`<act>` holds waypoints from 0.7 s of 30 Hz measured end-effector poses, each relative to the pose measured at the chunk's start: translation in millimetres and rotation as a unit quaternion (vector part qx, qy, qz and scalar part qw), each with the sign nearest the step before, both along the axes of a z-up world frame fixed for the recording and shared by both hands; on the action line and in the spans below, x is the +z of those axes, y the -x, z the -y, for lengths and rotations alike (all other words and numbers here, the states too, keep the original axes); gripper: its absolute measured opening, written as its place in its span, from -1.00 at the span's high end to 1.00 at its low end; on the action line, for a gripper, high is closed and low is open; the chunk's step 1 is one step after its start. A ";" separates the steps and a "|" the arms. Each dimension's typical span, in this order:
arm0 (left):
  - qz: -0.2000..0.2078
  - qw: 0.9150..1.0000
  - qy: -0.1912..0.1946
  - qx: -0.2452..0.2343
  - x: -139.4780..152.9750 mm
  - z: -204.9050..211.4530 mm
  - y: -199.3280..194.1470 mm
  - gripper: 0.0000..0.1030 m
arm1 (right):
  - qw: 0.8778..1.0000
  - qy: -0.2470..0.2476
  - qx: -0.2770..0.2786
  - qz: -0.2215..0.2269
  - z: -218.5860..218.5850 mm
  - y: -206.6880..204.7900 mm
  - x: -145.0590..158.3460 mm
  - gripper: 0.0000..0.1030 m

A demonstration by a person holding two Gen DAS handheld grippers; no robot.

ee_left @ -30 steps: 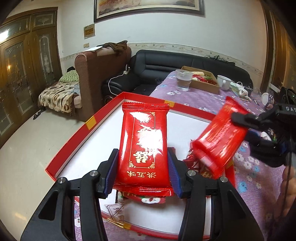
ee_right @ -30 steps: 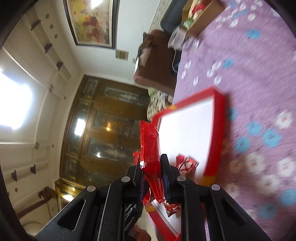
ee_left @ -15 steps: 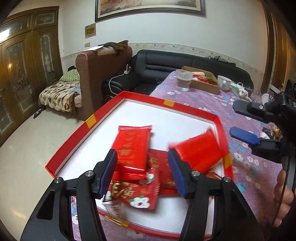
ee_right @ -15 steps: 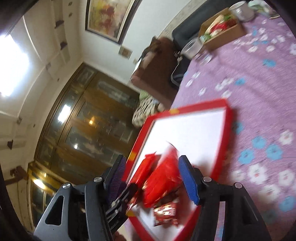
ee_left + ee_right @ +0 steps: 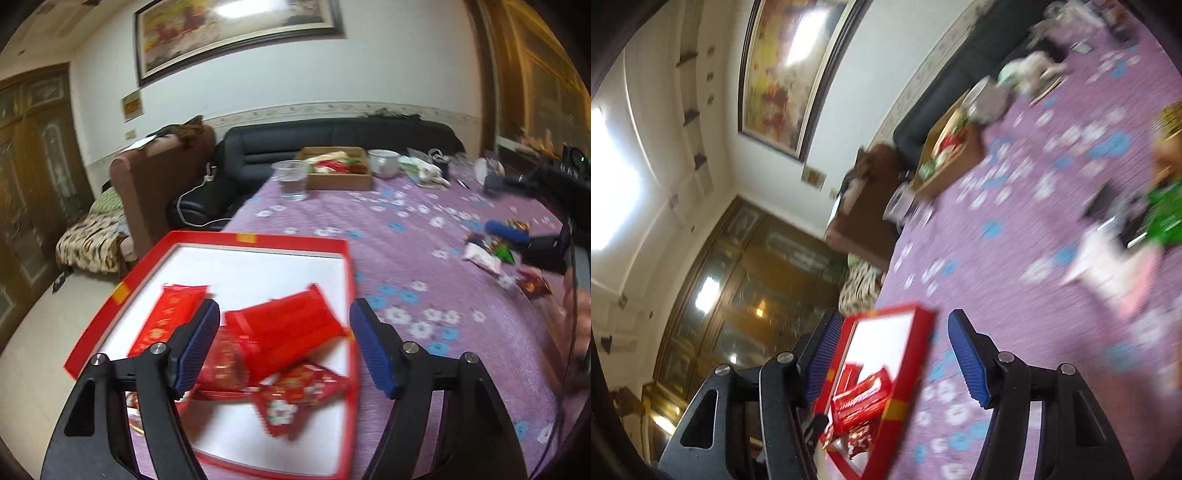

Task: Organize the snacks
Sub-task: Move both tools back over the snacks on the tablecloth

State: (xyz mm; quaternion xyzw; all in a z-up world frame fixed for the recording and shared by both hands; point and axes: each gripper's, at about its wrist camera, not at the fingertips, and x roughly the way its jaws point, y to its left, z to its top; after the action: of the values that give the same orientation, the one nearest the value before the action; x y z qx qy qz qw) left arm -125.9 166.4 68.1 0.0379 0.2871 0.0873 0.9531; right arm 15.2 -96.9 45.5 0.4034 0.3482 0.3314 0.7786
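Both grippers stood empty. The left gripper (image 5: 284, 343) had its blue fingers (image 5: 195, 345) spread wide, jaws having just been opening, nothing pressed between them; through the gap the red snack packets (image 5: 284, 332) lay in a loose heap in the near right part of the red tray (image 5: 255, 239), one long packet (image 5: 166, 319) flat just left of the pile. The tray's white floor beyond the heap was bare up to its far rim, and its near left corner hung at the tabletop's (image 5: 406, 258) edge above the floor. The right gripper (image 5: 890, 354) was rolled over, fingers (image 5: 964, 354) parted about halfway, having just been opening too, with nothing gripped; the tray's corner (image 5: 923, 314) showed between them, below and beyond. To the right, loose wrapped snacks (image 5: 495, 254) lay scattered on the purple flowered cloth, well apart from the tray, with open cloth between. Far back stood a clear cup (image 5: 291, 179) just beside a cardboard box (image 5: 340, 181), near the black sofa (image 5: 332, 136).
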 end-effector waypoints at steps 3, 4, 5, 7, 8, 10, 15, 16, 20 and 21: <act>-0.006 1.000 -0.004 -0.018 -0.7 17.7 -4.4 -0.42 | 0.999 0.008 -0.035 -0.006 47.6 1.1 1.2 -0.21; -0.010 1.000 -0.005 -0.028 -1.2 25.4 -6.5 -0.42 | 0.999 0.016 -0.049 -0.008 64.9 1.9 2.3 -0.22; -0.015 0.999 -0.007 -0.039 -2.0 33.7 -8.6 -0.43 | 0.998 0.022 -0.060 -0.008 78.9 2.4 3.4 -0.22; -0.021 0.998 -0.011 -0.059 -3.1 50.3 -12.0 -0.43 | 0.995 0.032 -0.089 -0.013 116.3 2.4 4.1 -0.25; -0.026 0.997 -0.012 -0.072 -3.6 59.4 -13.3 -0.43 | 0.995 0.038 -0.093 -0.019 127.6 0.4 4.2 -0.34; -0.040 0.994 -0.012 -0.104 -4.6 80.3 -18.0 -0.43 | 0.992 0.062 -0.104 -0.035 149.9 -3.6 1.4 -0.35; -0.068 0.981 -0.015 -0.180 -7.6 129.9 -24.9 -0.43 | 0.988 0.073 -0.107 -0.082 175.5 -11.4 -21.0 -0.35; -0.073 0.979 -0.018 -0.191 -8.5 139.3 -26.2 -0.43 | 0.988 0.077 -0.097 -0.092 173.4 -14.3 -24.2 -0.35; -0.084 0.971 -0.017 -0.224 -11.4 165.8 -27.0 -0.43 | 0.986 0.100 -0.081 -0.105 167.6 -18.0 -30.8 -0.35; -0.086 0.970 -0.016 -0.227 -12.6 169.1 -27.3 -0.43 | 0.984 0.108 -0.081 -0.112 166.5 -18.7 -32.8 -0.35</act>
State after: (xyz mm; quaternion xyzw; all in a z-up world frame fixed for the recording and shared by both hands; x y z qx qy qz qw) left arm -98.6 -2.7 55.5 0.1249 0.3508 -0.1301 0.9189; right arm 33.8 -263.4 12.7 0.3784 0.4333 0.1798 0.7980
